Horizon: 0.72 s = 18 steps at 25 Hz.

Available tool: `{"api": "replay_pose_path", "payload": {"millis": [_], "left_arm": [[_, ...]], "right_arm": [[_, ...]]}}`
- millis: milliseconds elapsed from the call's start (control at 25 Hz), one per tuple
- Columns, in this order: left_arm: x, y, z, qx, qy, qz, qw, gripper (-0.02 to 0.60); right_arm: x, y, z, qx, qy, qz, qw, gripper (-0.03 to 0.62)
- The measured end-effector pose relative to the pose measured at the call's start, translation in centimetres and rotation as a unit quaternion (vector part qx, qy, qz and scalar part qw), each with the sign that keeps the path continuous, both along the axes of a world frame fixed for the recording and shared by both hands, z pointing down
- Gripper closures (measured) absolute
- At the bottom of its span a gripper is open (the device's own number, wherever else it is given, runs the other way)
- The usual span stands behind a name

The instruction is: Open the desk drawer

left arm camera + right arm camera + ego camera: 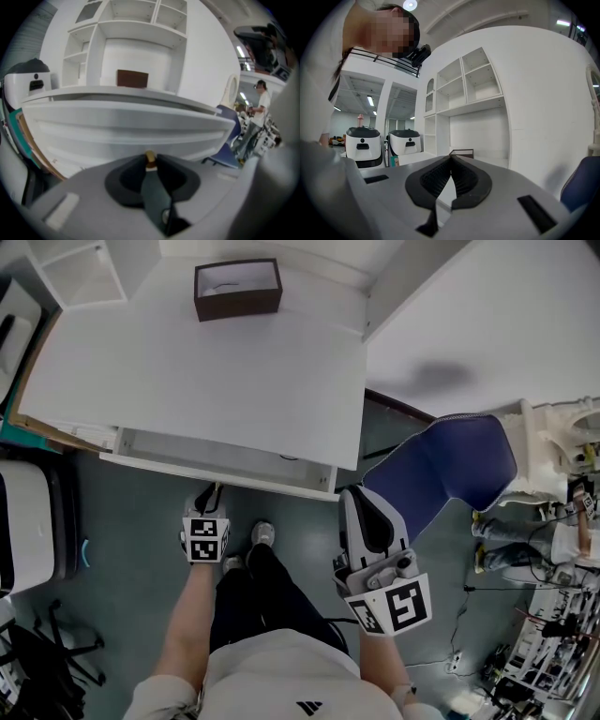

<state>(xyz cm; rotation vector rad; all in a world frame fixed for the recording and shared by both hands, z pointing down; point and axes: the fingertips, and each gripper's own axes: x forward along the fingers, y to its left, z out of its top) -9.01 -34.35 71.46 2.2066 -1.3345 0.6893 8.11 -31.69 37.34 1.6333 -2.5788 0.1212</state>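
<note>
Desk drawer (221,473), partly out from under the white desk (206,371), sits just ahead of the person's left gripper (212,495). Its jaws are pinched on a small brass-coloured piece (150,158) at the drawer's lower edge, apparently its pull, while the right gripper (451,159) hangs closed and empty off the desk's corner. A clean opening looks to depend on drawing straight back and level, with the pinch kept firm.

brown box (237,304): open top (dark walls, pale inside) | blue chair (450,470): at right, seat tilted | white shelving (140,26): behind box
</note>
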Motion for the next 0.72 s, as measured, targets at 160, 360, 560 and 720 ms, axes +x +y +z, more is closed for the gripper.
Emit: {"api": "replay_pose_path", "payload": {"millis": [160,360,560,720], "left_arm": [[-0.4,1.9,0.0,-0.007,-0.001,0.004,1.0,0.506],[-1.0,3.9,0.1,-0.01,-0.003,0.008,0.9999,0.506],[-1.6,6.1,0.1,-0.014,-0.003,0.011,0.9998,0.506],[-1.8,7.5,0.1,-0.017,0.001,0.014,0.9997,0.506]], "right_arm": [[-0.6,1.2,-0.5,0.006,-0.001,-0.001,1.0,0.606],[-1.4,2.7,-1.0,0.013,-0.002,-0.001,1.0,0.606],[-2.2,4.4,-1.5,0.021,-0.004,0.001,1.0,0.606],[-2.7,5.8,-1.8,0.025,-0.004,0.005,1.0,0.606]]}}
